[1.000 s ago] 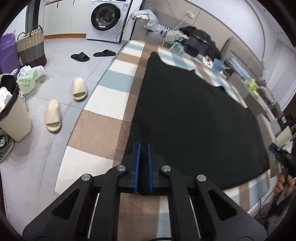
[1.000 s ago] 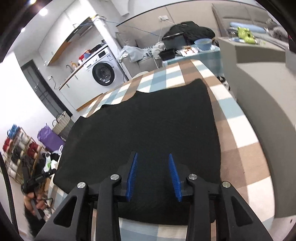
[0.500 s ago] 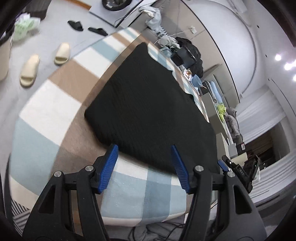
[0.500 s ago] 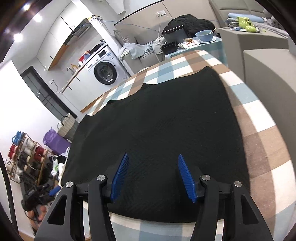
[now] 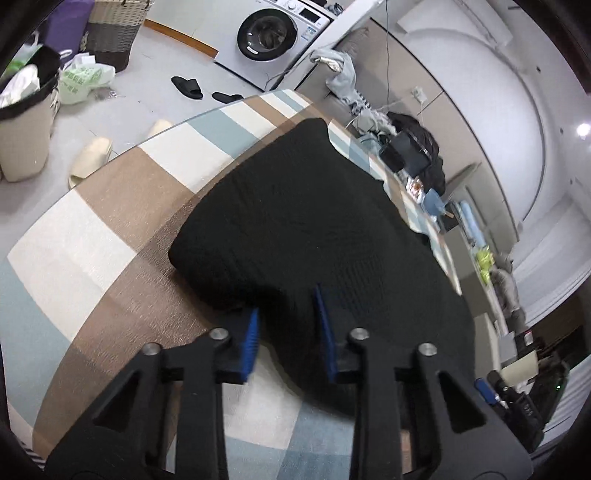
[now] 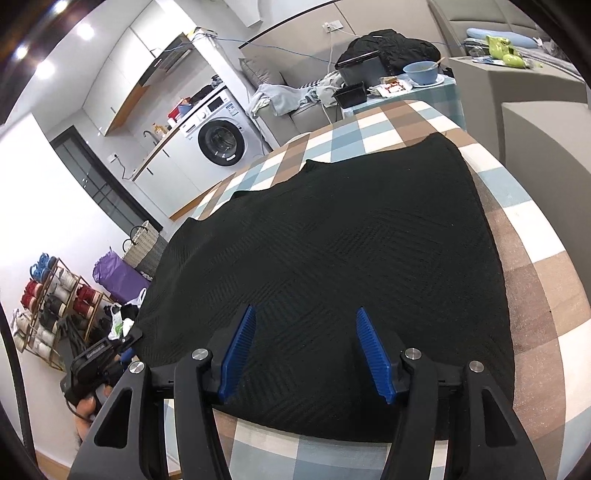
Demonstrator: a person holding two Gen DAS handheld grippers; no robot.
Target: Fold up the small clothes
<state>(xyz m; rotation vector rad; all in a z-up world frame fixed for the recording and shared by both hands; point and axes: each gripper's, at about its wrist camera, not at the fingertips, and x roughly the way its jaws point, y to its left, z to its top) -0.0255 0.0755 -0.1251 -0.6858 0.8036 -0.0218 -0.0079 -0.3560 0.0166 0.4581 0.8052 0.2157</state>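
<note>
A black knit garment (image 5: 314,221) (image 6: 332,240) lies spread flat on the checked table (image 5: 110,229) (image 6: 535,295). My left gripper (image 5: 288,328) is at the garment's near left corner. Its jaws are closing, and the cloth edge is bunched up between the blue pads (image 5: 251,339). My right gripper (image 6: 306,350) stands open just above the garment's near edge, with cloth under its fingers but nothing pinched. The left gripper (image 6: 103,354) also shows in the right wrist view, with a hand (image 6: 85,410) on it. The right gripper (image 5: 517,398) shows at the lower right of the left wrist view.
A washing machine (image 5: 266,33), black slippers (image 5: 188,86), beige slippers (image 5: 90,158), a bin (image 5: 22,122) and a wicker basket (image 5: 114,33) stand on the floor to the left. A sofa with clothes (image 6: 288,96) and a side table with a blue bowl (image 6: 421,70) are beyond the table. A shoe rack (image 6: 48,302) is at the left.
The left gripper opened wide, dropped to the garment's near corner and rolled, then narrowed around the cloth edge. The right gripper opened wider and barely moved.
</note>
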